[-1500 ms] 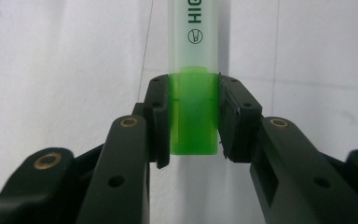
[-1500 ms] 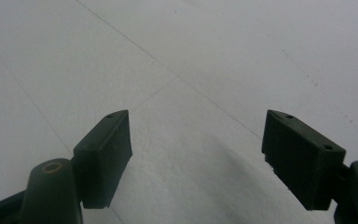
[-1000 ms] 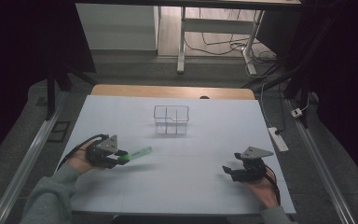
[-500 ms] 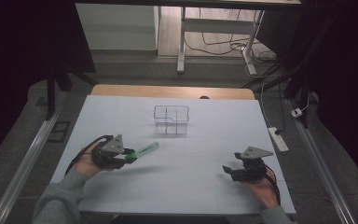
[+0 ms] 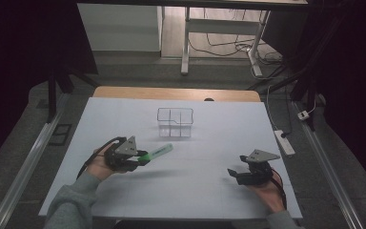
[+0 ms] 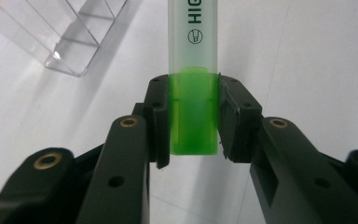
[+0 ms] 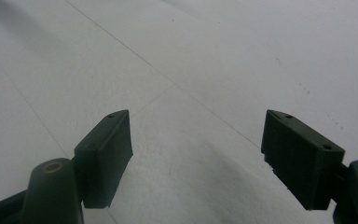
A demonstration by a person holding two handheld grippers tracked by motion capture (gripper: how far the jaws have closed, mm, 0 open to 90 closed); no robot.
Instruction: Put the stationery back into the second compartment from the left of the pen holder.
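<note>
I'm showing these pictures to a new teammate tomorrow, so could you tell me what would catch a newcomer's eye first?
The bright green highlighter stands out at once, clamped at its darker green end in the left gripper over the white table, left of centre. Beyond its tip stands a clear plastic organizer with compartments, near the table's middle. The right gripper hangs open at the near right, holding nothing.

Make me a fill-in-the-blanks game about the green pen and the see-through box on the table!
1. The left gripper holds a highlighter whose colour is ____.
2. The clear plastic box has nothing inside, so it is ____.
3. The jaws of the right gripper hold nothing and stand ____.
4. The highlighter's free end points toward the clear plastic ____.

Missing words: green; empty; open; box
</note>
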